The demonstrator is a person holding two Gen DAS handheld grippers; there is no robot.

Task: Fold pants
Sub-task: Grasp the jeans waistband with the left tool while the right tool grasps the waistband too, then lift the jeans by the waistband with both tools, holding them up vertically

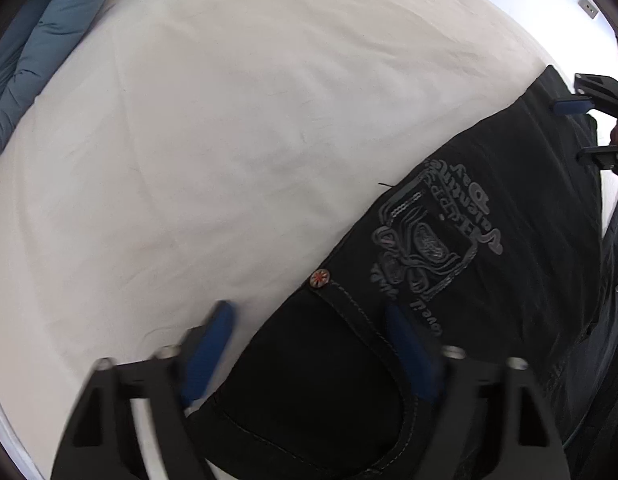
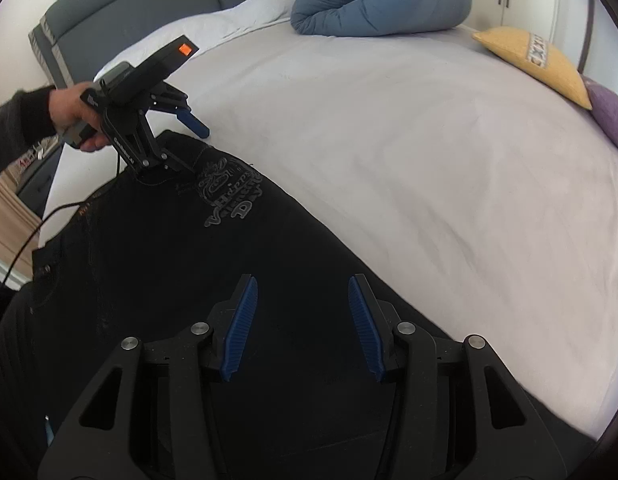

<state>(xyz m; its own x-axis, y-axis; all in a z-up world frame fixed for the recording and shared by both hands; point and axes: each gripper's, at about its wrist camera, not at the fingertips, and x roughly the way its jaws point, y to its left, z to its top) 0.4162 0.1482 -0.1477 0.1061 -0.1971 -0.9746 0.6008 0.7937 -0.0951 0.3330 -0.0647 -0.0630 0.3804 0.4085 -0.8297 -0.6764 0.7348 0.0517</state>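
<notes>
A: Left wrist view first. Nearest is the left tool point(image 1: 309, 344), jaws spread wide, nothing between them. One blue pad point(image 1: 207, 354) is over the white bed sheet point(image 1: 189, 140), the other over the black pants point(image 1: 489, 280).

B: Where do the pants lie?

A: Flat on the bed, along the sheet's near edge. The pocket seam and a red-starred rivet point(image 1: 319, 278) sit just ahead of the left tool. The grey embroidered logo point(image 1: 433, 236) is further along the pants. At the far end of the pants the right tool point(image 1: 577, 132) shows at the frame edge, jaws apart, one blue pad touching or just above the fabric; cannot tell which.

B: Anything else?

A: Blue duvet point(image 1: 33, 40), bunched, well apart from the pants across the sheet.

B: Right wrist view?

A: Nearest is the right tool point(image 2: 303, 324), open, both ribbed blue pads hovering over the pants point(image 2: 189, 280), nothing gripped. At the far end of the pants the left tool point(image 2: 189, 140) is held in the person's hand point(image 2: 75, 116), jaws open, straddling the pants' edge by the logo point(image 2: 229, 196). A black cable point(image 2: 37, 220) trails from it.

B: Background?

A: Blue duvet point(image 2: 381, 0) at the far side of the bed, well apart from the pants. Yellow pillow point(image 2: 537, 64) and purple pillow point(image 2: 613, 120) touching, also far from the pants. Grey headboard point(image 2: 121, 8) behind the left tool.
</notes>
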